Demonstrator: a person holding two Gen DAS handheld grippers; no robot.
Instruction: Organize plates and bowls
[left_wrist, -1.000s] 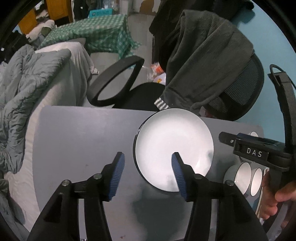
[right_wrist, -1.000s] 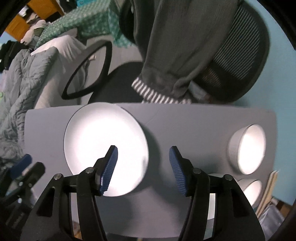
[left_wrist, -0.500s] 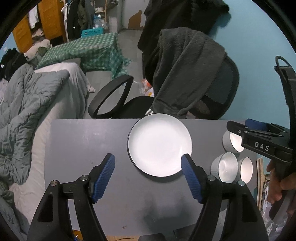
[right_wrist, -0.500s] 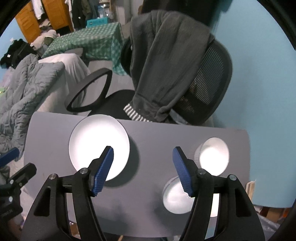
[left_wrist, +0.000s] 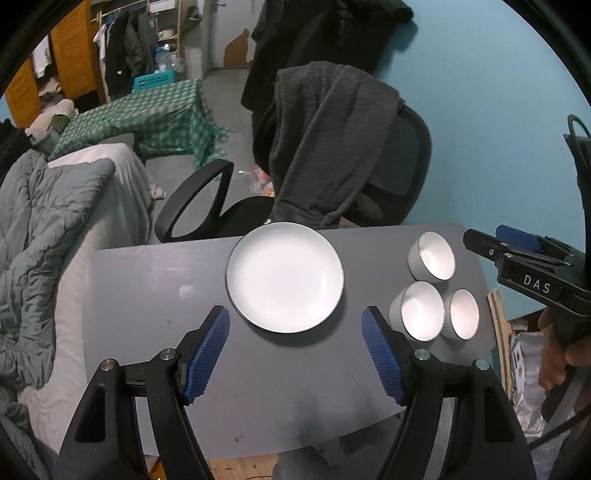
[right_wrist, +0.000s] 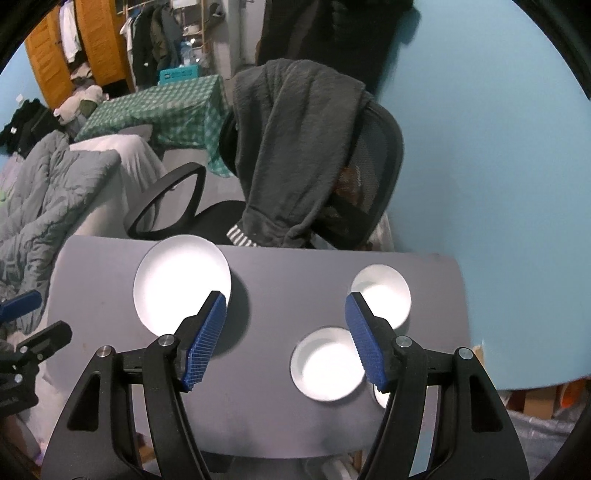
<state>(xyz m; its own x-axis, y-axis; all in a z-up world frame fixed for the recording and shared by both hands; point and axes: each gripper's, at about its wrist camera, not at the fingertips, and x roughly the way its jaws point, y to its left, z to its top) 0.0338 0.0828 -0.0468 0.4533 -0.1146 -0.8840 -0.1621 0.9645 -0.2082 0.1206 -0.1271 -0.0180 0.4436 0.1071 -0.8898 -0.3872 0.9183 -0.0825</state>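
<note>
Left tongs (left_wrist: 295, 349) agape, ribbed blue pads; round glossy plate (left_wrist: 284, 277).

left wrist view: we look steeply down from above the near edge of the grey table (left_wrist: 147, 295), facing the office chair (left_wrist: 388, 166); own fingers at the lower frame.
right wrist view: same steep downward look, set further right; blue wall fills the right of the frame.
nearness: both well above the tabletop, whole table in frame.
shared: we see the white plate (left_wrist: 284, 277) (right_wrist: 181, 280), bowls, table, chair and bed in both.
cross-sight: each view catches the other gripper at its edge.
</note>
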